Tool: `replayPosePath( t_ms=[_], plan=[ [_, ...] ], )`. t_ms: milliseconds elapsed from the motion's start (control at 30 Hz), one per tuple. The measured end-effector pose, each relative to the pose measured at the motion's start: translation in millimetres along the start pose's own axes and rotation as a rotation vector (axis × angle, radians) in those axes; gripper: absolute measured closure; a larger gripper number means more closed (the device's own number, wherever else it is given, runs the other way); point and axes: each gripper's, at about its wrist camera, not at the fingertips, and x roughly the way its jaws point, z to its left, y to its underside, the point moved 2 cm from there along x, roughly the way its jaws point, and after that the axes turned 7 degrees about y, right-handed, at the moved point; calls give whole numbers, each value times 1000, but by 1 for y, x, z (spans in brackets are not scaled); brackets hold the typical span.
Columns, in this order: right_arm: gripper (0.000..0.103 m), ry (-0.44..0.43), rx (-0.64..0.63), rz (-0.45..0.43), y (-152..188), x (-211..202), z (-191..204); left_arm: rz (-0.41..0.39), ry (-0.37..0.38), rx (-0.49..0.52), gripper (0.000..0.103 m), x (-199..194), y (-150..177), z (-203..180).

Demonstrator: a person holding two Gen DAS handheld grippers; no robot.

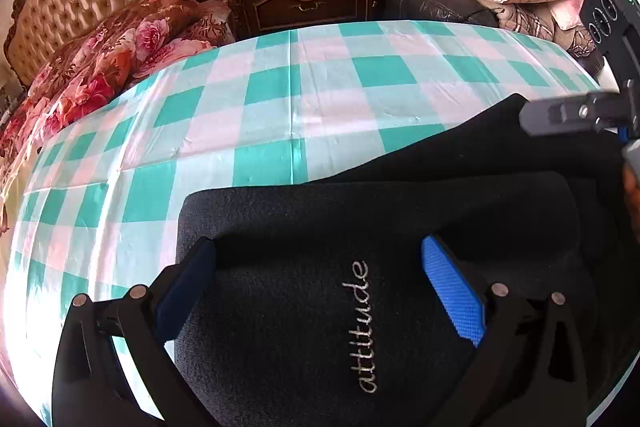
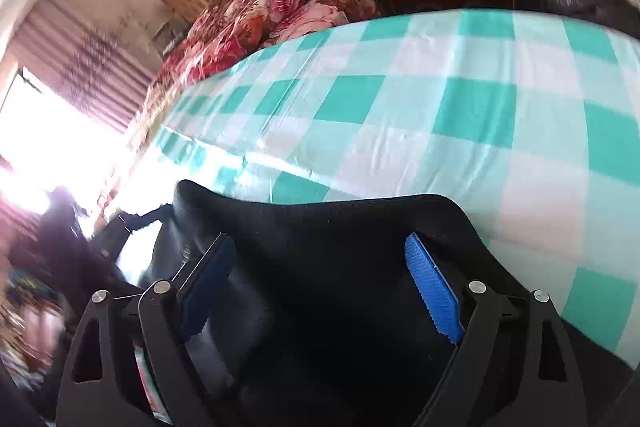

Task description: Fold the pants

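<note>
Black pants (image 1: 320,267) on checked sheet (image 1: 280,99); my left gripper (image 1: 320,291) and right gripper (image 2: 320,287) above, jaws spread.

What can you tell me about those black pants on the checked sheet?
The black pants look like a soft knit fabric, with the word "attitude" stitched in pale script. They lie folded in flat layers on the green, white and pink checked sheet, near its close edge. The left tool hangs over them with its jaws wide apart, and the right tool does likewise; neither pinches the cloth.
</note>
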Motion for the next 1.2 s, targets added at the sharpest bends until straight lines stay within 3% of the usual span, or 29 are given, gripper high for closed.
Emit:
replayPosePath(
  t_ms=[133,300,367,433,467,533,633,700,800,900,1000,1100,1200],
  plan=[
    [15,-5,-22,-95,28,-53,11,-24,-54,21,2,-17,0,-10],
    [15,89,-27,-119,103,-97,-4,-135,9,119,2,-62,25,-53],
    [15,150,-2,-76,133,-89,-16,-101,9,193,2,-54,41,-74],
    [15,217,-16,-57,152,-79,-23,-41,-57,263,1,-32,54,-86],
    [15,212,-41,-101,158,-82,-20,-91,-40,231,1,-33,57,-82],
    [15,215,-24,-93,162,-88,-20,-58,22,147,1,-29,54,-71],
    [15,129,92,-205,177,-138,-28,-15,-16,141,2,-33,47,-74],
    [15,138,166,-317,200,-181,-44,-67,-49,208,2,-50,41,-90],
    [15,218,296,-424,243,-233,-75,-120,27,239,2,-67,31,-119],
    [15,217,491,-497,298,-277,-112,-153,119,266,2,-74,20,-154],
    [15,256,590,-490,329,-285,-130,-159,134,329,2,-67,13,-184],
    [15,325,676,-391,341,-273,-136,-130,115,396,2,-49,11,-205],
    [15,284,711,-333,341,-259,-142,-56,54,435,2,-22,20,-211]
  ],
)
